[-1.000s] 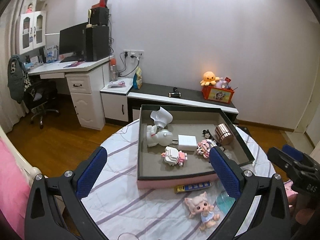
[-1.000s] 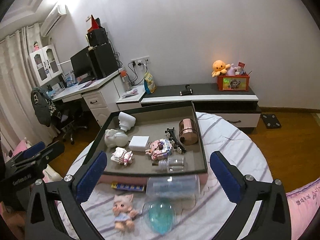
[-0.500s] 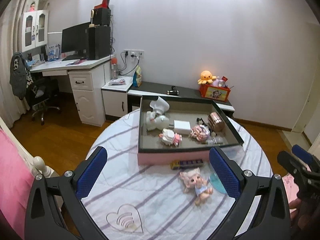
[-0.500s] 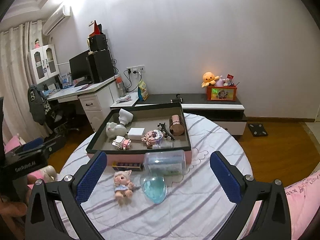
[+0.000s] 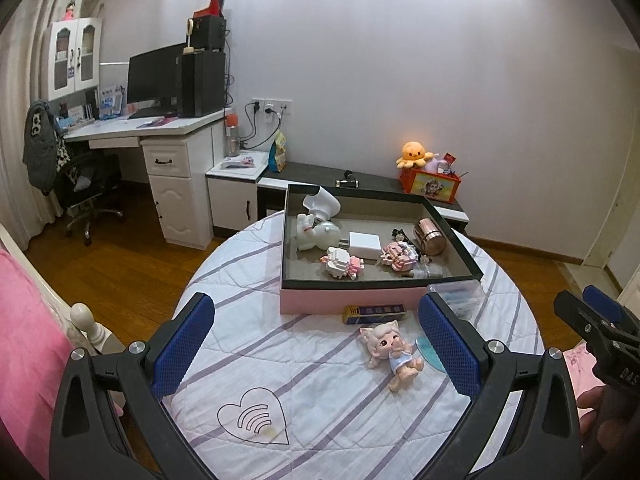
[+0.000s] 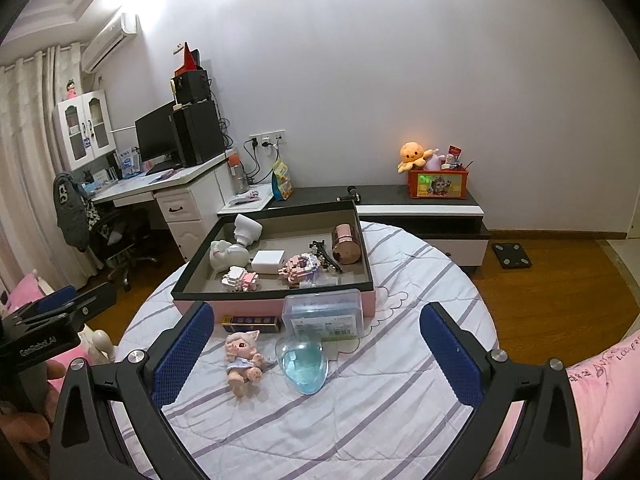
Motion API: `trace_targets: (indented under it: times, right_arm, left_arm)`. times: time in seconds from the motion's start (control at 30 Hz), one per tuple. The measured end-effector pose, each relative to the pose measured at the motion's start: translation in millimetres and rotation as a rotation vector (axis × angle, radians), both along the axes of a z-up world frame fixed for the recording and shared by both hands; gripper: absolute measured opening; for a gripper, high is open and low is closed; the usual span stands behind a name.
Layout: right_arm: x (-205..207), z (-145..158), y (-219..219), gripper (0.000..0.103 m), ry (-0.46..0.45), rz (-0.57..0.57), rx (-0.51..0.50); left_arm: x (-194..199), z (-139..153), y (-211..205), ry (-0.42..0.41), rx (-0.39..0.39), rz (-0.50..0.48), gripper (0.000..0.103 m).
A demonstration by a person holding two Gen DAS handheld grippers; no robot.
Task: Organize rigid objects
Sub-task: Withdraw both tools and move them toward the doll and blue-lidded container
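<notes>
A pink-sided tray with a dark rim stands on the round striped table and holds several small things: a white figure, a white charger, two pink block toys, a copper can. In front of it lie a dark blue bar, a pale doll, a teal heart-shaped dish and a clear plastic box. My left gripper and my right gripper both hover open and empty above the table's near side.
The table wears a white cloth with purple stripes and a heart outline. Pink bedding borders it on both sides. A desk with a monitor, an office chair and a low cabinet stand behind.
Both grippers have drawn back and up from the tray. More of the table now shows, including the heart outline and the clear box. Nothing on the table moved.
</notes>
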State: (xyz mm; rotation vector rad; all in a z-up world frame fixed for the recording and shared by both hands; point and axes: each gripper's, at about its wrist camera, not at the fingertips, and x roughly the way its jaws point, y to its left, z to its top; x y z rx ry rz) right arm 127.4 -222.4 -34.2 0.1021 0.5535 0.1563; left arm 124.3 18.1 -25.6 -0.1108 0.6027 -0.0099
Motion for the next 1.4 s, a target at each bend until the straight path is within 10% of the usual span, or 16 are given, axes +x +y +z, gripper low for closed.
trace_targets:
  times: [1.4]
  right_arm:
    - [56,-102,-14,0.103,0.296,0.019,-0.067]
  left_arm:
    - [87,-136,-68,0.343,-0.08,-0.173,0.103]
